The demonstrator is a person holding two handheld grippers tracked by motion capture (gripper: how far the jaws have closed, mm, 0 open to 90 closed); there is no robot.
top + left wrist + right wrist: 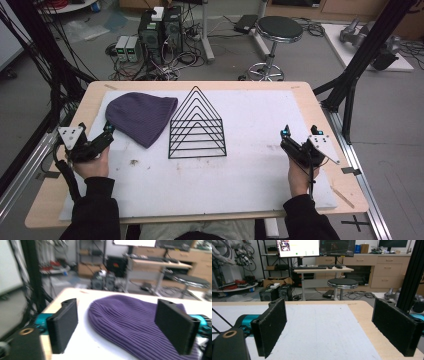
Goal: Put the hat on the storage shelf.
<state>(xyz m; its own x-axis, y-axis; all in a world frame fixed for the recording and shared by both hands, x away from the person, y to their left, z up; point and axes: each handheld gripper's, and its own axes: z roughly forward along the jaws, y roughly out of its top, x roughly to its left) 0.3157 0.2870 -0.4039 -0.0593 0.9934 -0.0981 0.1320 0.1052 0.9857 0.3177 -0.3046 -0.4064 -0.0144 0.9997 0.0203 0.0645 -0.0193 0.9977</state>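
A purple ribbed beanie lies flat on the white mat at the back left. Just right of it stands a black wire rack of triangular dividers. My left gripper is held at the mat's left edge, open, its jaws pointing at the beanie's near left side. In the left gripper view the beanie lies between and beyond the wide-apart jaws, untouched. My right gripper hovers over the mat's right part, open and holding nothing. A thin wire of the rack crosses that view's left edge.
The mat covers a wooden table. Black frame posts rise at both sides of the table. Beyond the far edge, on the floor, are computer boxes with cables and a black stool.
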